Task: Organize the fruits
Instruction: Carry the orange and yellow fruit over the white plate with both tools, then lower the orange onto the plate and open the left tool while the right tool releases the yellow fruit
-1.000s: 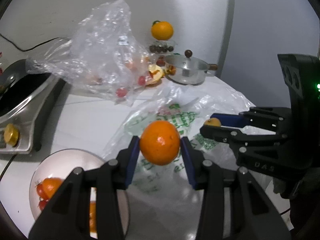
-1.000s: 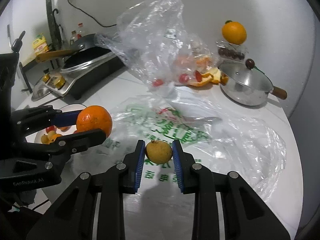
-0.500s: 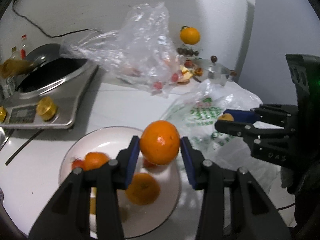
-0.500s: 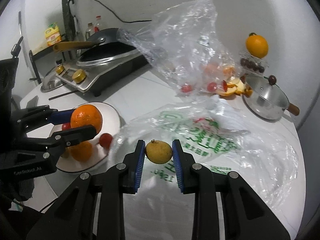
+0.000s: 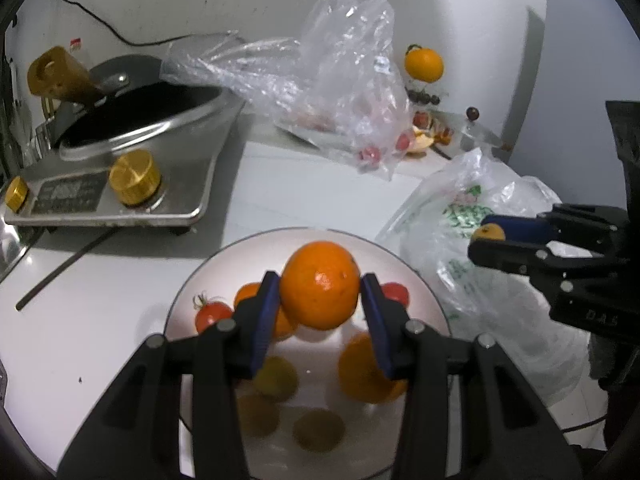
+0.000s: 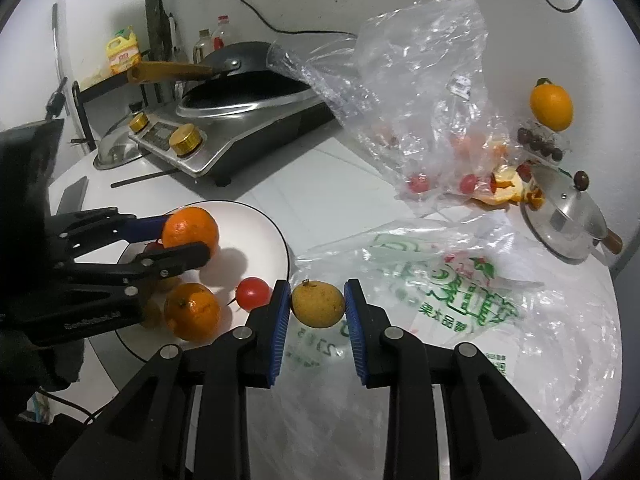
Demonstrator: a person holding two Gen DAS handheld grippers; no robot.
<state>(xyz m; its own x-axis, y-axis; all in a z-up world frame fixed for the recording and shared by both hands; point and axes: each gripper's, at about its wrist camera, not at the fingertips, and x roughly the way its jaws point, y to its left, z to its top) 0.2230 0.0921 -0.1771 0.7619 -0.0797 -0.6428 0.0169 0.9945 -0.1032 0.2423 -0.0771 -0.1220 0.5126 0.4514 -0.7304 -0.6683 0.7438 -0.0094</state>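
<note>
Orange and glossy, a mandarin [image 5: 319, 285] sits pinched between the blue pads of the left gripper [image 5: 319, 292], both pads pressed against its sides. Directly below and beyond these jaws lies a white plate [image 5: 240, 252] with a dark rim, already holding fruit: a second mandarin [image 5: 362, 368] under the right-hand finger, a cherry tomato [image 5: 212, 314] with a green stem left of the left-hand finger, another tomato [image 5: 396, 294] peeking out just right of the jaws, and some dull yellow-green fruits [image 5: 276, 376] blurred beneath the fingers. The held mandarin hangs over the plate; whether it touches the fruit under it cannot be told.

The right gripper [image 6: 317, 306] clamps a small yellow-brown fruit [image 6: 317, 305] with a short stem stub, its ribbed blue pads tight on either side. Under these jaws spreads a printed plastic bag [image 6: 460, 292] with green lettering, lying flat on the white counter [image 6: 304, 184]. To the left of the jaws, the plate's edge comes close, with a red tomato just beside the left-hand pad and the left gripper hovering further left with its mandarin.

Ahead of both jaws, well apart, a crumpled clear bag [image 6: 416, 92] stands up with a few tomatoes inside. Left of it rests a steel cooker [image 6: 240, 120] with brass knobs and a dark pan on top. Off to the right ahead sits a lidded steel pot [image 6: 568, 216], orange peel [image 6: 506, 188] beside it, and a whole orange [image 6: 551, 106] perched above a clear box of dark cherries.
</note>
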